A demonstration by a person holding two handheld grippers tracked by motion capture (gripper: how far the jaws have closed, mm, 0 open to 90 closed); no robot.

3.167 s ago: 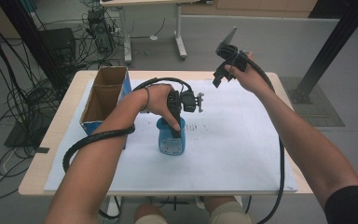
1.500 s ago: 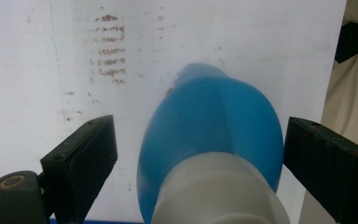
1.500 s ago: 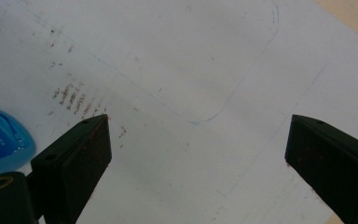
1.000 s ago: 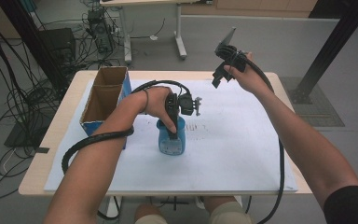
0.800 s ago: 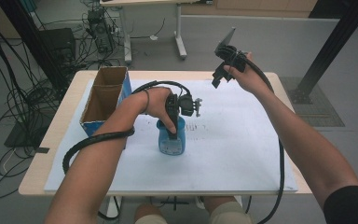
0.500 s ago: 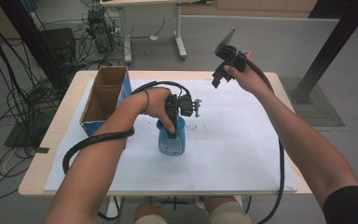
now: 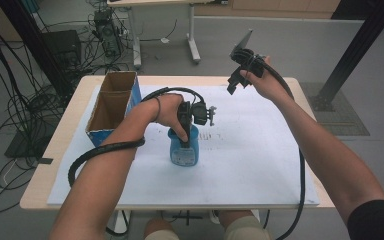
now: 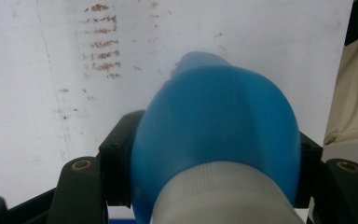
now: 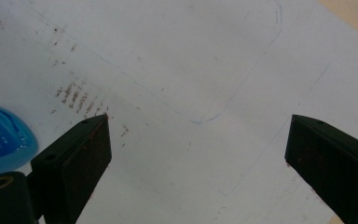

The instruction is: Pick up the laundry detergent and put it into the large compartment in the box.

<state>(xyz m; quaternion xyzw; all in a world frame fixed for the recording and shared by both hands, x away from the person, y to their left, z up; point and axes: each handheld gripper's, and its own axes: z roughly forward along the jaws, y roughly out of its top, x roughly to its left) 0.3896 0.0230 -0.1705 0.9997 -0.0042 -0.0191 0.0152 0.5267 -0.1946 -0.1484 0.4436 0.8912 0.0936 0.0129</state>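
High view, left to right. A cardboard box, open at the top, stands at the table's left edge, partly on the white sheet that covers most of the tabletop. Just right of the box, the left gripper points down over a blue bottle that stands upright on the sheet, near its middle. The jaws have just been closing, with the bottle between them, and now clamp its upper part. A black cable loops from this gripper back along the left forearm. Faint brown smudges mark the sheet just right of the bottle. Farther right, the right gripper is held in the air above the table's far edge, well apart from the bottle.

Left gripper view: the bottle sits between the two black jaws, its blue shoulder touching both pads; its white cap lies nearest the camera.

Right gripper view: the jaws stand wide apart with nothing between them, over the sheet; the bottle shows at the left edge.
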